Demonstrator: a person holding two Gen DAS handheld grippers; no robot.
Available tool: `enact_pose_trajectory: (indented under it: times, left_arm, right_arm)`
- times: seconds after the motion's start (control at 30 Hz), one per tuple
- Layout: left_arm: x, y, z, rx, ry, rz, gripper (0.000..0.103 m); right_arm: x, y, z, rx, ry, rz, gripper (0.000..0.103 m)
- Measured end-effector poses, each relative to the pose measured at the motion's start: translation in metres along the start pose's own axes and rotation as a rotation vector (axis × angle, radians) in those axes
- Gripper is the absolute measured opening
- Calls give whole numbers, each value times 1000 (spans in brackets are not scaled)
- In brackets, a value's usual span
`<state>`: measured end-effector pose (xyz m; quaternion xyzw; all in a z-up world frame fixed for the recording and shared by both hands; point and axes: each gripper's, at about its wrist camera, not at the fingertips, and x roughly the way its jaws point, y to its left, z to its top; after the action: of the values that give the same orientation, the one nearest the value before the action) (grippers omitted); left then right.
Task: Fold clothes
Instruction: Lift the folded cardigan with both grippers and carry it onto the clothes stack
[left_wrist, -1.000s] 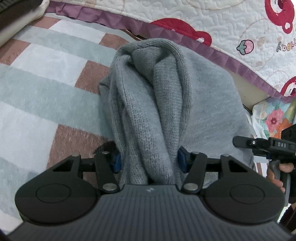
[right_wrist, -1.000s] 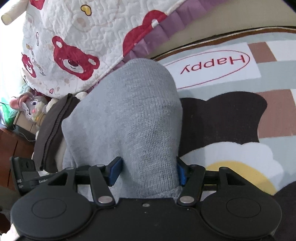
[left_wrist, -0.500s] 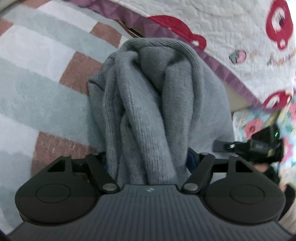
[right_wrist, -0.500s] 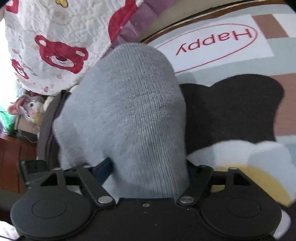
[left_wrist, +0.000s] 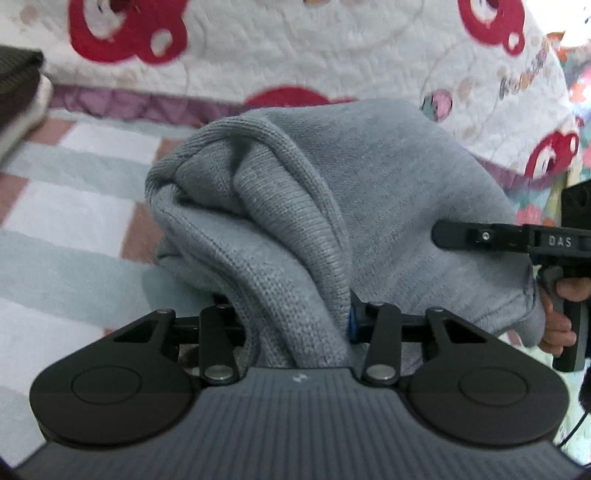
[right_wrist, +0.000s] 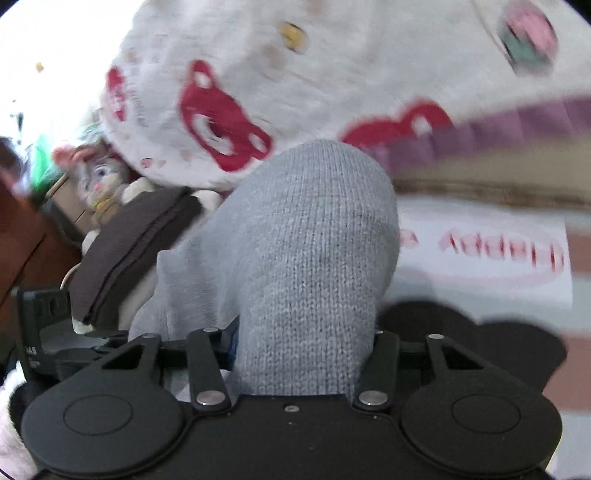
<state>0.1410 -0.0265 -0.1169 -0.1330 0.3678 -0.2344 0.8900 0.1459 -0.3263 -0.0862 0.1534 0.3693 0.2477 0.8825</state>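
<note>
A grey knit sweater (left_wrist: 295, 206) hangs bunched in thick folds above the checked rug (left_wrist: 66, 229). My left gripper (left_wrist: 291, 317) holds one bundle of it, jaws closing, with cloth filling the gap and one blue pad pressed against the knit. In the right wrist view the same sweater (right_wrist: 314, 229) bulges up between the jaws of my right gripper (right_wrist: 306, 332), which are also closing on it. A finger (left_wrist: 476, 235) of the right gripper and the person's hand (left_wrist: 561, 295) show at the far side of the sweater.
A white quilt with red bears (left_wrist: 295, 48) hangs over the bed edge just behind. A folded brown garment (right_wrist: 136, 251) and a plush rabbit (right_wrist: 99, 177) lie at the left. The rug's "Happy" panel (right_wrist: 498, 254) lies to the right.
Both grippers have risen with the sweater, and both views have tipped up onto the quilt. The jaws of each stand narrower on the cloth than half a second ago.
</note>
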Motion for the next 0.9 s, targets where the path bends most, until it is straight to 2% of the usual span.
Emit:
enact_pose_trajectory:
  times: [0.1,0.2,0.37,0.43,0.67,0.9]
  left_arm:
    - [-27,-6,5,4,-65,29,42]
    - [-61,-14,10,59,-109,71,42]
    - [-120,1,16,45,-133,124,41]
    - [-143,8,16,59,-153,188,41]
    - [-228,56,35,14,-199,374,41]
    - [-281,129,88,-79,-291,570,41]
  right_arm:
    - [-12,22,11,-52,-41,25,55]
    - [-23,44,21,-84,-71,59,55]
    - [-25,86,34,-114,-60,124,55]
    - [-19,104,37,-132,-57,163,55]
    - [27,184,49,-207,-47,328,55]
    - [108,270,112,-312,-23,521,55]
